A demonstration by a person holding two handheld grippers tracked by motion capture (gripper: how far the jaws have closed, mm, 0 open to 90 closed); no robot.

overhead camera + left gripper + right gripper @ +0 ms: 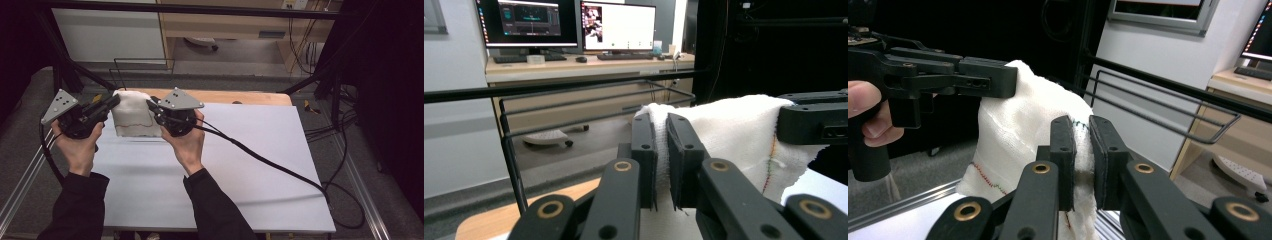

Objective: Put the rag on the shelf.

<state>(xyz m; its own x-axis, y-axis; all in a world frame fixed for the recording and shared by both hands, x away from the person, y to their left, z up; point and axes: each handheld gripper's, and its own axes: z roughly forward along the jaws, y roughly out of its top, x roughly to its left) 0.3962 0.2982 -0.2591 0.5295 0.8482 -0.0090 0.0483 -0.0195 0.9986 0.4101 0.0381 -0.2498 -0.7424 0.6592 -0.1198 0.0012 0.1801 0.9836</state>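
Both grippers' jaws pinch white towel top edge at table's far edge

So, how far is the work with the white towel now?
Done: the left gripper and the right gripper are each shut on a top edge of the white towel. In hand: the towel hangs between them above the far edge of the table, near a black wire rack. Left: probably spreading, folding or hanging it; nothing shows which.

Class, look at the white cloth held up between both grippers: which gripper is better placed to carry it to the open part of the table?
Right, probably. The right gripper pinches the white cloth on the side facing the table's open white surface; the left gripper holds the far edge.
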